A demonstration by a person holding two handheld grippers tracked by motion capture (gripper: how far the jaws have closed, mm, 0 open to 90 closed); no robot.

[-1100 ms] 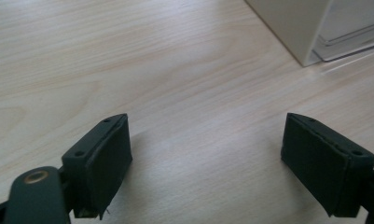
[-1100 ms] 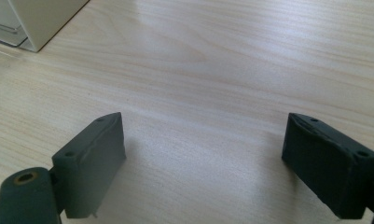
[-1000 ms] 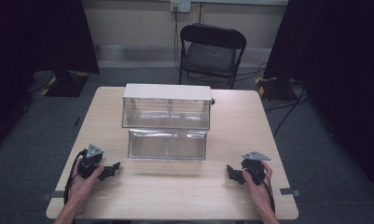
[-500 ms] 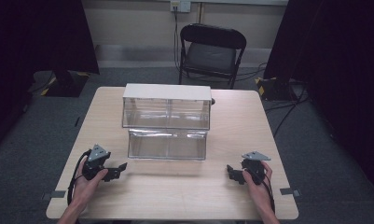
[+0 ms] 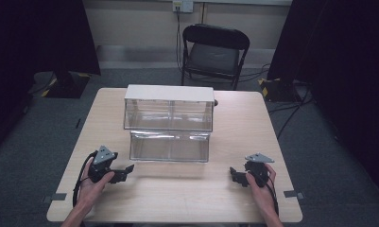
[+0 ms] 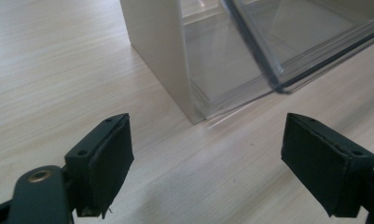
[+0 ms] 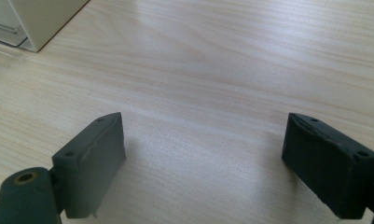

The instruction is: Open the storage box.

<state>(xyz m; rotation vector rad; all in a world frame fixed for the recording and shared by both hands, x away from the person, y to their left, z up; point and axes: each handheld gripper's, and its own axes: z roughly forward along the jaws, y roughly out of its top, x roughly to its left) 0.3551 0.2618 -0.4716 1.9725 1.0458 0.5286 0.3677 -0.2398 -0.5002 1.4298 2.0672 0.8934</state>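
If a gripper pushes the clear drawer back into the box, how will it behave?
The clear drawer looks like stiff, thin plastic, so it probably slides without bending. It appears empty, so likely light. The white box around it may shift on the smooth table too.

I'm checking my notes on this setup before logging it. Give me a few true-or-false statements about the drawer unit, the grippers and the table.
1. The clear plastic drawer unit with a white top has its lower drawer pulled out toward the person. True.
2. The left gripper is shut on the drawer. False: its jaws stand wide apart over bare wood, holding nothing.
3. The right gripper is open and empty. True.
4. A red mug stands on the light wooden table. False: the table bears only the drawer unit and the grippers.
5. The black folding chair stands beyond the table's far edge. True.
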